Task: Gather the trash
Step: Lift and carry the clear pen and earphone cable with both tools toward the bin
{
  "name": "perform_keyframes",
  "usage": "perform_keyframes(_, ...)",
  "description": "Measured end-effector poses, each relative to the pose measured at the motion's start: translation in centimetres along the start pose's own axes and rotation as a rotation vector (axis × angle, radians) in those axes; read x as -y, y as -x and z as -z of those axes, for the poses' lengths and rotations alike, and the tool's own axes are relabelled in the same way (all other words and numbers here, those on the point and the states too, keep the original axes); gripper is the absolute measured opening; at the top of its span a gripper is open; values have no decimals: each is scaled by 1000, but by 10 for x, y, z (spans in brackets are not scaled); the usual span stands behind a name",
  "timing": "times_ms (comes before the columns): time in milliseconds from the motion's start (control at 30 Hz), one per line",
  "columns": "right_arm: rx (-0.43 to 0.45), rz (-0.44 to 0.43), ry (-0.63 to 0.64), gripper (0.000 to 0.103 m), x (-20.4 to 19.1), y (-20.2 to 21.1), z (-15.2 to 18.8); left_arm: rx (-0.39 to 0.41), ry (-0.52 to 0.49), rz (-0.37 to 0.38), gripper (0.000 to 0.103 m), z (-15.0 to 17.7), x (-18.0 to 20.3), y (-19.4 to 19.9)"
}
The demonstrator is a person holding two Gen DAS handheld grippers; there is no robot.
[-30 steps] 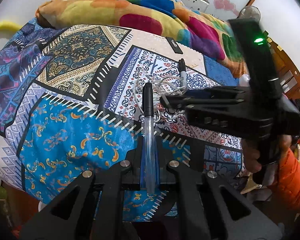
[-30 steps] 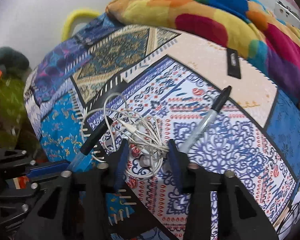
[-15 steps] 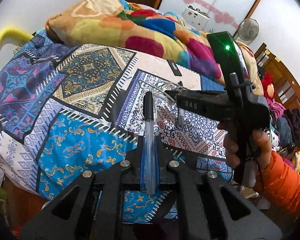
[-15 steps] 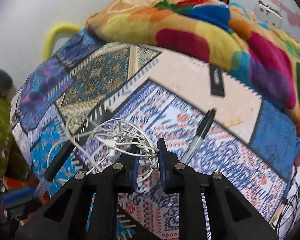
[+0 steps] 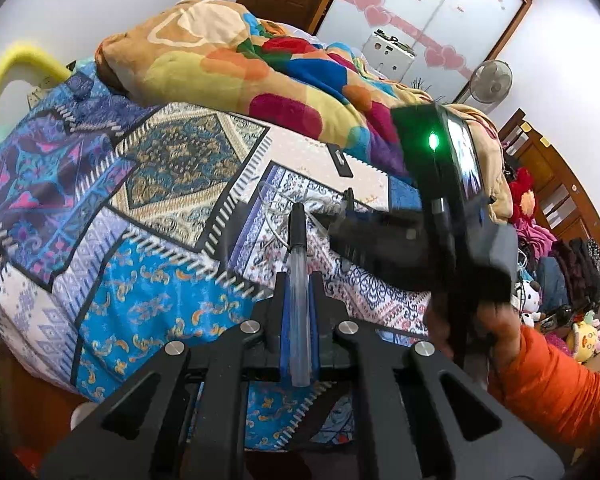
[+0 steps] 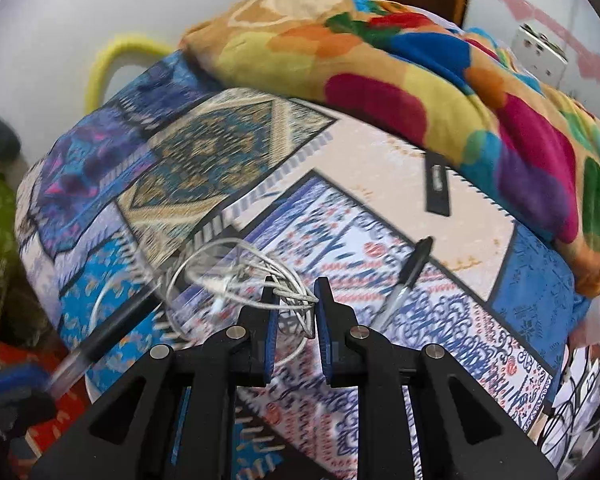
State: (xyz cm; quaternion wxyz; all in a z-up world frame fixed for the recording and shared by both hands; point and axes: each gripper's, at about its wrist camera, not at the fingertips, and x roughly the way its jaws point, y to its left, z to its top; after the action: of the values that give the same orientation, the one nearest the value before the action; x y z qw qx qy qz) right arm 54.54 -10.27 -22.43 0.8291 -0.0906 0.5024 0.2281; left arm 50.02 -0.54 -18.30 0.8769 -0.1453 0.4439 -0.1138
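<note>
Holding pen: left gripper (image 5: 296,312) is clamped on a clear pen (image 5: 299,280), cap forward, lifted off the bed (image 5: 148,288) for carrying away.
Cable bundle: right gripper (image 6: 294,308) has pinched the tangled white cable (image 6: 260,276), strands bunched between the pads.
Second pen (image 6: 408,276): lying on the bed, uncollected.

Two pens and a cable tangle

My left gripper (image 5: 299,292) clamps a clear pen (image 5: 299,280), black cap pointing forward; my right gripper (image 6: 294,300) pinches a tangled white cable (image 6: 256,272), loops dangling to the left; another black-capped clear pen (image 6: 406,280) lies slantwise on the patterned bedspread (image 6: 228,152).
</note>
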Motion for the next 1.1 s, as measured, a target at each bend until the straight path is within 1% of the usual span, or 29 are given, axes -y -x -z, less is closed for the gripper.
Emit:
perform_keyframes(133, -12, -32, 25, 16, -11, 5, 9, 37, -14, -26, 7, -13, 5, 1)
perform_keyframes(200, -25, -57, 17, 16, -12, 6, 13, 63, 3, -39, 7, -20, 3, 3)
perform_keyframes(300, -44, -79, 26, 16, -14, 6, 18, 89, 56, -33, 7, -29, -7, 5)
perform_keyframes(433, -59, -98, 47, 16, -19, 8, 24, 96, 98, -23, 7, -36, -16, 2)
perform_keyframes(467, -66, -121, 50, 16, -20, 9, 26, 96, 104, -24, 7, -37, -17, -1)
perform_keyframes(533, -74, -139, 61, 16, -24, 10, 28, 96, 105, -36, 7, -41, -17, -5)
perform_keyframes(667, -69, -145, 112, 16, -35, 14, 35, 86, 115, -55, 7, -49, -18, -19)
perform_keyframes(767, -76, -152, 127, 16, -37, 15, 39, 99, 117, -78, 7, -58, -19, -24)
perform_keyframes(833, -79, -154, 130, 16, -37, 15, 41, 106, 134, -70, 7, -65, -23, -25)
perform_keyframes(867, -78, -148, 128, 16, -36, 16, 42, 108, 142, -65, 7, -67, -24, -26)
perform_keyframes(1000, -69, -141, 97, 16, -25, 20, 41, 120, 123, -107, 7, -72, -24, -25)
perform_keyframes(1100, -61, -117, 78, 16, -17, 24, 38, 113, 122, -114, 7, -69, -28, -22)
